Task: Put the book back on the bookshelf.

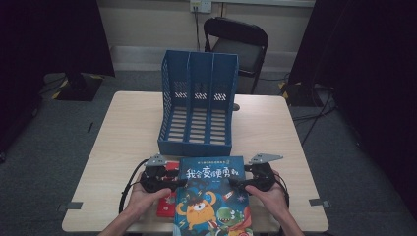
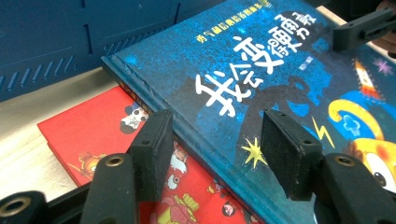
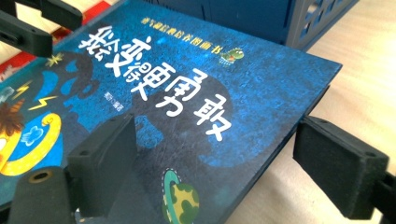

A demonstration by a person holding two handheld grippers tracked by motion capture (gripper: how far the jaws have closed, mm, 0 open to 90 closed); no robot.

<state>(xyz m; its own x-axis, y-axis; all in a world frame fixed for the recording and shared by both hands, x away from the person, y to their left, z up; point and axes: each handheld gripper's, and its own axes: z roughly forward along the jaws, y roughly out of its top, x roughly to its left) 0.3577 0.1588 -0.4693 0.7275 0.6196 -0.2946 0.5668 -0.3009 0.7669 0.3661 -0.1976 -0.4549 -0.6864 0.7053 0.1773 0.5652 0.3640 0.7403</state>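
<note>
A blue picture book [image 1: 211, 196] with white lettering lies at the table's front edge, partly on top of a red book [image 1: 166, 204]. My left gripper [image 1: 179, 183] is open at the blue book's left edge. In the left gripper view [image 2: 224, 144] its jaws straddle the spine, one pad [image 2: 152, 151] over the red book [image 2: 88, 135] and the other over the blue cover [image 2: 261, 70]. My right gripper [image 1: 235, 183] is open at the book's right edge. In the right gripper view [image 3: 224, 158] one pad is above the cover [image 3: 187, 93] and one pad [image 3: 341, 168] is beyond the edge.
A blue three-slot file rack [image 1: 199, 103] stands at the middle of the wooden table [image 1: 118, 137], just behind the books. A black folding chair [image 1: 241, 44] is behind the table. Bare tabletop lies on both sides of the rack.
</note>
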